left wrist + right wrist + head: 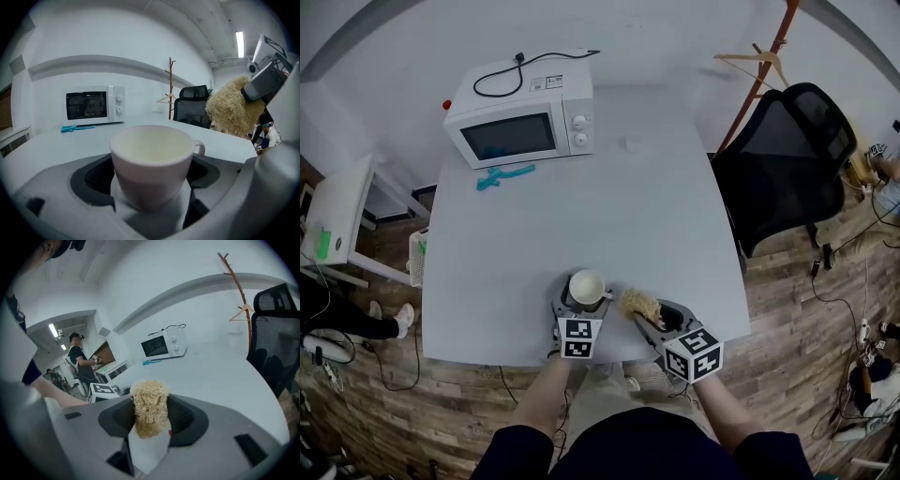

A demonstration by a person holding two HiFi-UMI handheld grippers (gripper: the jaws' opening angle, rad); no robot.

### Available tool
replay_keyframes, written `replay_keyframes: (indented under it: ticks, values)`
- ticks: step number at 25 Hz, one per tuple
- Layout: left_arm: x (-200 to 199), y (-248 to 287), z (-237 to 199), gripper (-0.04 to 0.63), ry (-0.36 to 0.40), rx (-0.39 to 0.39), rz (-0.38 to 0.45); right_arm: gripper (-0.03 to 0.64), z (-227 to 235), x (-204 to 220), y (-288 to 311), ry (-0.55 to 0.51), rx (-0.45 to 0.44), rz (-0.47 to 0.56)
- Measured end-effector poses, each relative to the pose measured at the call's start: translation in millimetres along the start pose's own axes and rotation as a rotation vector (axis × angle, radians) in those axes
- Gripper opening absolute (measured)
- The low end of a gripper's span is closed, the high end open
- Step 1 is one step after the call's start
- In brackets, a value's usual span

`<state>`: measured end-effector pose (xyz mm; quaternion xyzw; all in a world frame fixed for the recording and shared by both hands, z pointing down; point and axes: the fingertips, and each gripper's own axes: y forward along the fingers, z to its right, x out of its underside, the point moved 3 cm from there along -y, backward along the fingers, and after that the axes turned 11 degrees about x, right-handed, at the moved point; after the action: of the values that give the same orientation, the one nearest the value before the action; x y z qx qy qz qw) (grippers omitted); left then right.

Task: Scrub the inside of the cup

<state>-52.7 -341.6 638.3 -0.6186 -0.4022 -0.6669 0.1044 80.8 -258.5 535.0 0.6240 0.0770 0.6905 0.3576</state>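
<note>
Clamps the white cup (587, 286), likely rigid and breakable, round its body in the left gripper (583, 309) near the table's (628, 206) front edge, pinching a soft fibrous scrubber (640, 303) in the right gripper (645, 317) alongside.

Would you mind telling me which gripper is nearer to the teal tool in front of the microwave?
Left. The left gripper, holding the cup, is at the table's near edge, closer to the teal tool; the right gripper, holding the scrubber, sits beside it, farther right.
</note>
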Motion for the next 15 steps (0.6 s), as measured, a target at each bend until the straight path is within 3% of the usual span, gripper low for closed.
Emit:
replay_keyframes:
  ticks: [8,15]
  values:
    - [21,-49,18,0.439,-0.075,-0.081,-0.033,0.176,-2,13,-35,-0.01,-0.028,0.027]
    - [19,-95,61,0.436,-0.174,-0.136,0.026,0.176,-2,33,-75,-0.012,-0.045,0.064]
